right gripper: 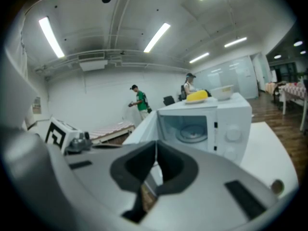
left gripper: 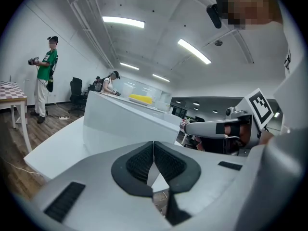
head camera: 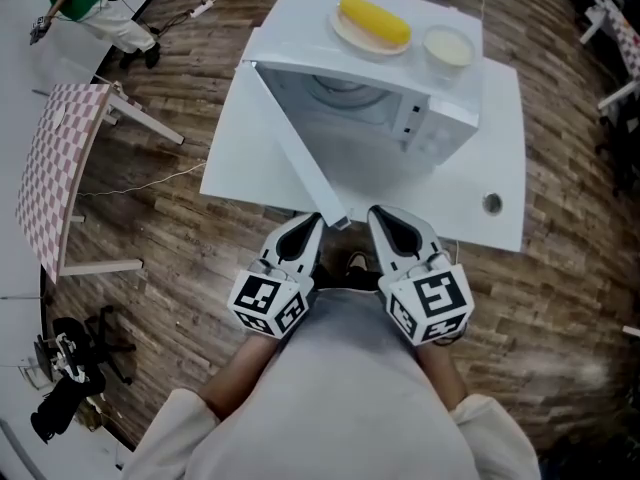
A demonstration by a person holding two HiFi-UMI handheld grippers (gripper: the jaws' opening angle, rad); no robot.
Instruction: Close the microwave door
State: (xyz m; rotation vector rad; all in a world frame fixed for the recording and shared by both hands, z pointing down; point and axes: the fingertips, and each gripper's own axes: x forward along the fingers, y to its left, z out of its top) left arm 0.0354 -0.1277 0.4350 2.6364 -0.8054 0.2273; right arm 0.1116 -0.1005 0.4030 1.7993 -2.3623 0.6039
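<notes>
Microwave shell looked glossy white; table smooth, matt white; floor was dark wood planks w/ grain.

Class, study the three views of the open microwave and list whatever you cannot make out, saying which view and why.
Bowl contents: too small in the head view; the rim hides them in the right gripper view.
Yellow food on the plate: too small to identify.
Microwave dial markings: blurred in the right gripper view.
Door corner: head view cannot show whether left gripper or right gripper touches it.
</notes>
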